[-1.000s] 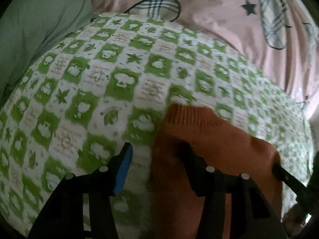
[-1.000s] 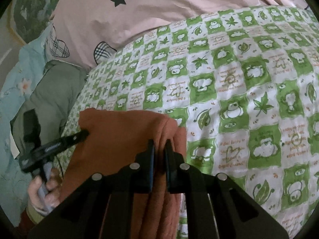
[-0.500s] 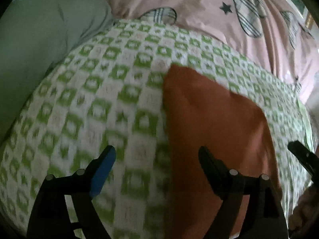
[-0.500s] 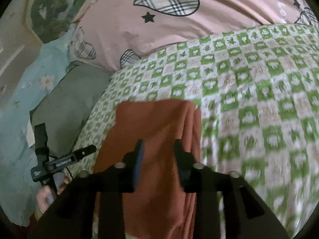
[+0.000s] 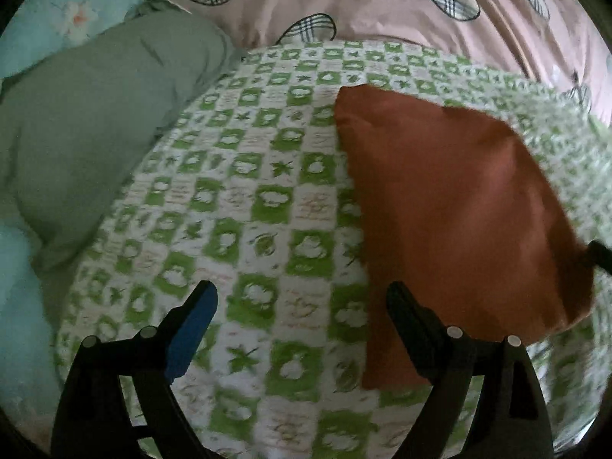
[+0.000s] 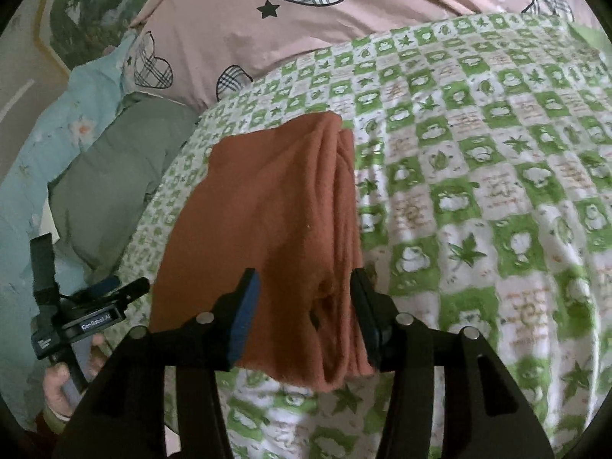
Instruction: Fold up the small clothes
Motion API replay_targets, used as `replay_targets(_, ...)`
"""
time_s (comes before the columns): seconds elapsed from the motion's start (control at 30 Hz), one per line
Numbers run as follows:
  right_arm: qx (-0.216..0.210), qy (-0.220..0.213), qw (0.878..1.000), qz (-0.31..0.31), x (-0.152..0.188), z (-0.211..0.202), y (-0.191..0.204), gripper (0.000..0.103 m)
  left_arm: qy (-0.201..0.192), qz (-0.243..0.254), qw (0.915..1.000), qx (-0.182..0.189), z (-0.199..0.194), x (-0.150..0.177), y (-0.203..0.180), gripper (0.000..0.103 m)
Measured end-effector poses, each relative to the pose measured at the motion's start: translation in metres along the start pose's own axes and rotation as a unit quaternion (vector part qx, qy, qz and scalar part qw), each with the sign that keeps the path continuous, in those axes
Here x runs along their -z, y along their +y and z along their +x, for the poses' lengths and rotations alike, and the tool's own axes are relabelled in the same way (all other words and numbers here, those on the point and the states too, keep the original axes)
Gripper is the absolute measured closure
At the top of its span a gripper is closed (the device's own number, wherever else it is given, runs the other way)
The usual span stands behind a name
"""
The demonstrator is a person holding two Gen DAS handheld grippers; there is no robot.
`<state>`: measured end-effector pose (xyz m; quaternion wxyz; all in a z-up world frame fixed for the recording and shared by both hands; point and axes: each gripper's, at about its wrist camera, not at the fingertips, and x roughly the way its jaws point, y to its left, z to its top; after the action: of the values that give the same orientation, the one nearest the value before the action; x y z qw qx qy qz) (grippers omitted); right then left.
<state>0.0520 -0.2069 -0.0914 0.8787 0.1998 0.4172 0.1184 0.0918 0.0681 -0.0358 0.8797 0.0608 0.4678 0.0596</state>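
Note:
A rust-orange knit garment [image 6: 275, 222] lies folded into a long stack on the green-and-white checked blanket [image 6: 478, 176]. It also shows in the left wrist view [image 5: 451, 206], to the right. My right gripper [image 6: 306, 287] is open and empty, hovering over the near end of the garment. My left gripper [image 5: 302, 298] is open and empty above the blanket, left of the garment. The left gripper also shows at the lower left of the right wrist view [image 6: 95, 306], held by a hand.
A pink quilt with plaid hearts [image 6: 306, 19] lies along the far side. A grey-green pillow [image 5: 88, 134] and a light blue floral cloth [image 5: 65, 11] lie to the left. The blanket [image 5: 248, 199] drops away at its left edge.
My right gripper opened and let go of the garment, then drew back. My left gripper opened wider and pulled back and left, off the garment. The garment now lies flat.

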Motion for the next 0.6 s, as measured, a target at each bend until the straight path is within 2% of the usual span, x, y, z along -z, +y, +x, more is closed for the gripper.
replay_targets(0.2, 0.000, 0.008, 1.000, -0.013, 0.011, -0.002, 0.006, 0.052, -0.002, -0.020, 0.9992, -0.036, -0.003, 0.018, 0.007, 0.013)
replay_targets(0.33, 0.002, 0.009, 1.000, -0.018, 0.014, -0.003, 0.009, 0.052, 0.017, -0.033, 0.9990, -0.024, 0.004, 0.019, 0.009, 0.013)
replay_targets(0.6, 0.006, 0.001, 1.000, -0.026, 0.017, -0.008, 0.010, 0.052, 0.007, -0.030, 0.9992, -0.023, 0.002, 0.021, 0.003, 0.013)
